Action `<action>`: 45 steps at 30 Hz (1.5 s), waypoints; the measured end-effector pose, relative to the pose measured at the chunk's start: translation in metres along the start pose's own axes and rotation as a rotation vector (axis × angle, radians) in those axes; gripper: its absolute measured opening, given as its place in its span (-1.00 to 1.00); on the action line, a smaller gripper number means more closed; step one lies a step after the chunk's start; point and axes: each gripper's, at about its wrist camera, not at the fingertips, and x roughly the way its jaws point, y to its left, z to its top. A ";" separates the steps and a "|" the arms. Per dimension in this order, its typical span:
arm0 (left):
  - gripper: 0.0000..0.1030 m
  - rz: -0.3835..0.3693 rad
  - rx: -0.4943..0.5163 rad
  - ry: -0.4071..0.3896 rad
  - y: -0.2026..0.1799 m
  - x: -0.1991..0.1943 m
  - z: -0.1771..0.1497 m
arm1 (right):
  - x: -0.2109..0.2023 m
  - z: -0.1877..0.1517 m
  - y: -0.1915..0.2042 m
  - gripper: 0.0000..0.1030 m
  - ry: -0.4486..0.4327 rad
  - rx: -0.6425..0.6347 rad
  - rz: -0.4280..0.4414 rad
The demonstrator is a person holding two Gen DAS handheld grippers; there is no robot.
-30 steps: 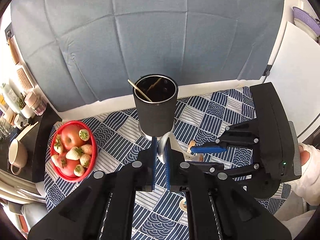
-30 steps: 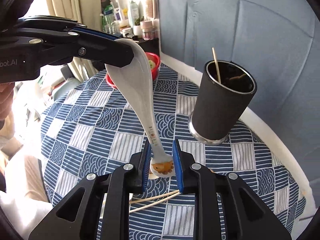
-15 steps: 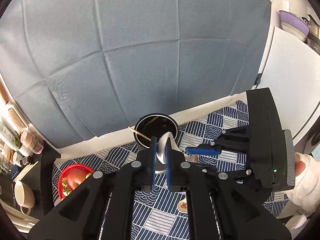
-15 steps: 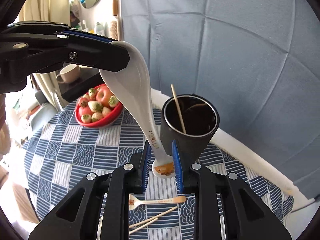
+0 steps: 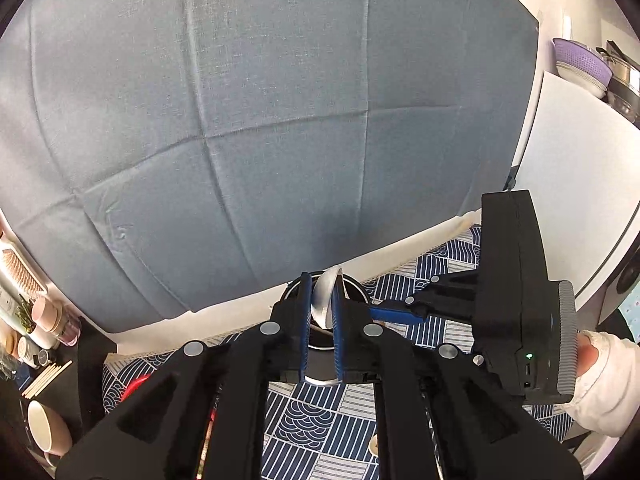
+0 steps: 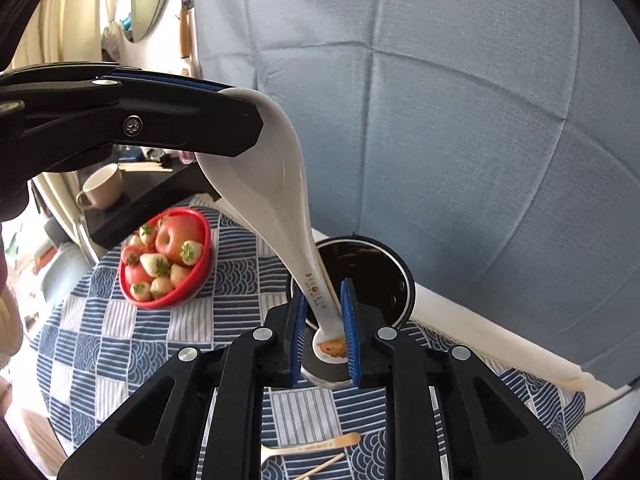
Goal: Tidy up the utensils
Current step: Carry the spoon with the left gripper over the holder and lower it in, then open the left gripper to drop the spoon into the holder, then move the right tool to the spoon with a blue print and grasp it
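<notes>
A: Spoon (image 6: 280,200), white ceramic, one item. Where was it held?

B: At both ends. Left gripper (image 5: 320,312) was clamped on the bowl, which showed as a pale curve between its blue pads. Right gripper (image 6: 322,336) pinched the handle tip, the part with a small orange picture, its jaws having just closed a little further on it.

A: Position?

B: Spoon hung in the air, bowl high at the left of the right wrist view, handle slanting down to the right, tip directly over the holder (image 6: 368,276).

A: Holder entry?

B: Black cylinder, upright on the patterned cloth (image 6: 120,360), open mouth dark; a thin stick leaned inside it, close behind the spoon handle.

A: Other items, left to right?

B: Beige mug (image 6: 100,188) on a dark shelf; red bowl (image 6: 200,276) with an apple and strawberries, on the cloth left of the holder; wooden fork (image 6: 316,446) and chopstick (image 6: 320,468) on the cloth near the bottom edge; grey-blue backdrop (image 6: 460,120) behind everything.

A: Person?

B: Hand (image 5: 592,364) in a white sleeve, behind the right gripper's body in the left wrist view.
</notes>
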 end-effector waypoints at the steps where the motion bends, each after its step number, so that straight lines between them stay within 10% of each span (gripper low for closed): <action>1: -0.79 -0.004 -0.001 -0.004 0.003 0.001 0.002 | 0.003 0.002 -0.001 -0.68 -0.001 0.006 -0.003; 18: -0.74 -0.054 -0.056 -0.014 0.024 0.032 0.002 | 0.046 0.003 -0.020 -0.58 0.017 0.175 0.044; 22: 0.30 0.025 -0.054 -0.056 0.030 0.026 -0.003 | 0.042 -0.006 -0.022 0.10 0.023 0.135 0.004; 26: 0.66 0.020 -0.124 -0.069 0.045 0.018 -0.013 | 0.029 -0.020 -0.031 0.55 0.027 0.152 -0.020; 45: 0.82 0.064 -0.319 0.105 0.057 0.037 -0.098 | 0.016 -0.082 -0.060 0.66 0.166 0.224 -0.080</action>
